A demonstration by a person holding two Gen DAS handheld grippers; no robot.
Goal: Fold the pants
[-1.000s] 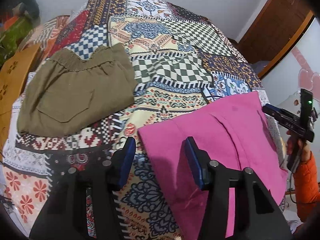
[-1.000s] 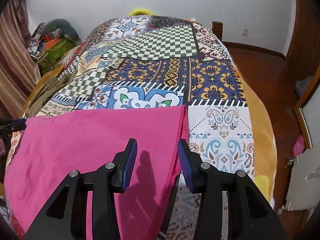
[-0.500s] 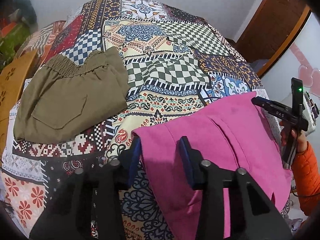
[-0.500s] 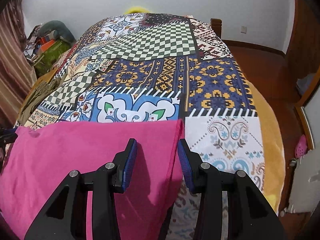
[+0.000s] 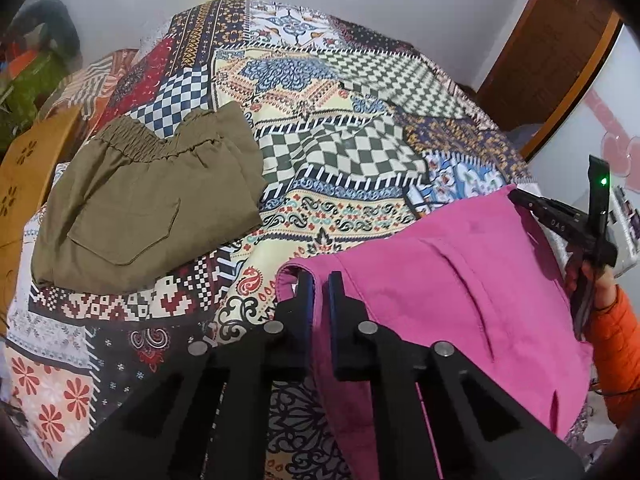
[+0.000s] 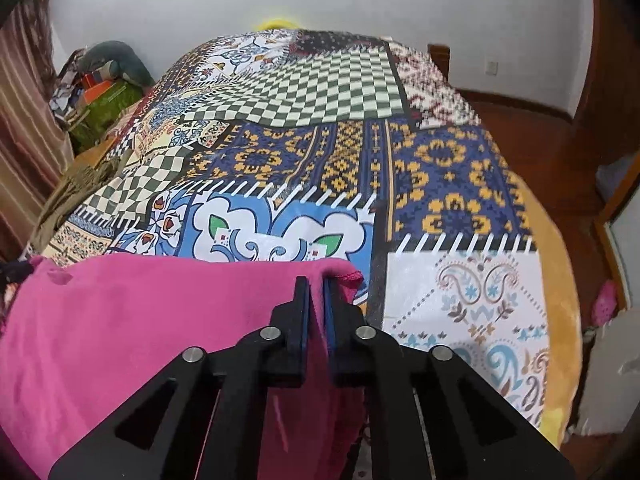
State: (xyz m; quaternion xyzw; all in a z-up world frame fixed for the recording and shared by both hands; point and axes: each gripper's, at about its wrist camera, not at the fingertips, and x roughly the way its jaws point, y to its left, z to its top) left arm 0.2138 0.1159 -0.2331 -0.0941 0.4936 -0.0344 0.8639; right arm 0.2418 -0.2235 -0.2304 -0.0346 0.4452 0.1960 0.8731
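Pink pants [image 5: 448, 288] lie over the near edge of a bed with a patchwork cover [image 5: 328, 148]. My left gripper [image 5: 320, 284] is shut on the pants' left near corner. My right gripper [image 6: 316, 290] is shut on the pants [image 6: 140, 328] at their right far corner. The right gripper also shows in the left wrist view [image 5: 568, 224], held by a hand in an orange sleeve at the pants' far right edge.
Folded olive-green pants [image 5: 148, 204] lie on the bed's left side. A wooden chair [image 5: 24, 168] and clutter stand left of the bed. A wooden door [image 5: 552, 44] and wood floor [image 6: 560, 160] are to the right.
Both grippers have closed from open onto the pink pants' corners. The pants' edge has bunched up slightly at each grip.
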